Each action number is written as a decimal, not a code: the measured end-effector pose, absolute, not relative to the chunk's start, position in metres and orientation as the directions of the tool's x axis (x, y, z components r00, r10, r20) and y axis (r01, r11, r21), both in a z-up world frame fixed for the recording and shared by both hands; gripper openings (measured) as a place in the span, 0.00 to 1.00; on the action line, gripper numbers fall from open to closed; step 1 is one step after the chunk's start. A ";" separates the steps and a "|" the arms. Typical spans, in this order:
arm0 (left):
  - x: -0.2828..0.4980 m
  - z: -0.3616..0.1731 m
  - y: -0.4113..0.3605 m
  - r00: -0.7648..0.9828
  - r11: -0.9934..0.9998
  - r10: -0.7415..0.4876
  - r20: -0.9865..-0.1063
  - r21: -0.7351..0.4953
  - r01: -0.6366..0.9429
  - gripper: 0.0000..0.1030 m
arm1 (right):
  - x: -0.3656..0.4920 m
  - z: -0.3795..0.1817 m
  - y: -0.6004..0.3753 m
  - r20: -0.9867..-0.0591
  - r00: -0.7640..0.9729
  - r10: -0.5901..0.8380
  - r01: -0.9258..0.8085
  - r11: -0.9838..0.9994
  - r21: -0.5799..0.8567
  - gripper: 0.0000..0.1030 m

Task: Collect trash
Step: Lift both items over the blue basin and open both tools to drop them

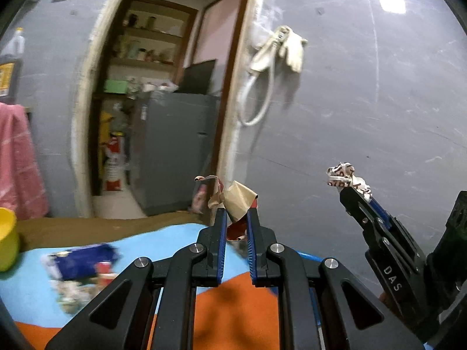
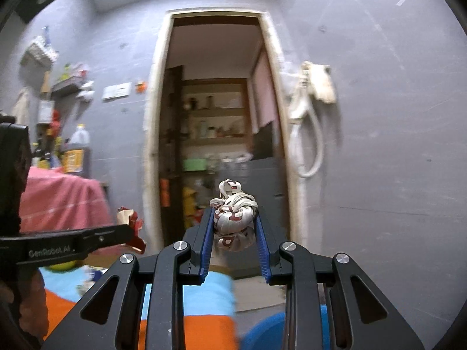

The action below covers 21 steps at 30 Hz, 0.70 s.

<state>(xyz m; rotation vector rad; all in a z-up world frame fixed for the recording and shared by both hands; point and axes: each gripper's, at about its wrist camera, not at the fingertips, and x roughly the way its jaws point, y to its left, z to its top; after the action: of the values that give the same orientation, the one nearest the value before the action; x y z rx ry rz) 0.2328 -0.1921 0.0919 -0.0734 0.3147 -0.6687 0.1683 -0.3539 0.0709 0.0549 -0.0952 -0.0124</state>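
Left gripper has its jaws pinched narrow on a crumpled tan-and-red wrapper. The wrapper sticks up and forward out of the tips, long axis roughly in line with the fingers, with a curled strip peeling off to the left at the top. It's held up in the air, above the blue-and-orange cloth below.

Right gripper is clamped on a balled-up white wrapper with red print. That one's more of a lumpy wad than anything long, though it stacks a bit vertically, with a knot poking above the pads and a bulge hanging under them. Also up in the air, out in front of the doorway.

From the left wrist view the right gripper sits off to the right, well apart from the left one, its tip tilted up and to the left.

Further out: a blurry pile of packets lying on the cloth to the left, a yellow cup at the far left edge, a pink towel above that, and a grey wall with white gloves and a loop of cord hanging on it.
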 end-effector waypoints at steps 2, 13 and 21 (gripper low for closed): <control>0.237 0.091 -0.210 0.713 0.764 -0.643 -0.279 -0.170 0.622 0.10 | 0.169 0.069 -0.370 0.077 0.995 -0.062 0.055 0.994 0.091 0.24; 0.273 0.061 -0.291 0.559 0.706 -0.688 -0.464 -0.248 0.664 0.10 | 0.191 0.041 -0.443 -0.182 0.961 -0.207 0.249 0.935 0.254 0.25; 0.298 0.026 -0.318 0.457 0.702 -0.667 -0.588 -0.291 0.650 0.10 | 0.202 0.022 -0.464 -0.328 0.928 -0.176 0.281 0.909 0.307 0.27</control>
<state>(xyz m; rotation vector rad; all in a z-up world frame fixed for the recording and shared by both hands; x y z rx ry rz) 0.2979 -0.3180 0.0263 -0.0258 0.7368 -0.8118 0.2021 -0.4639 0.0219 0.3580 0.2993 -0.2391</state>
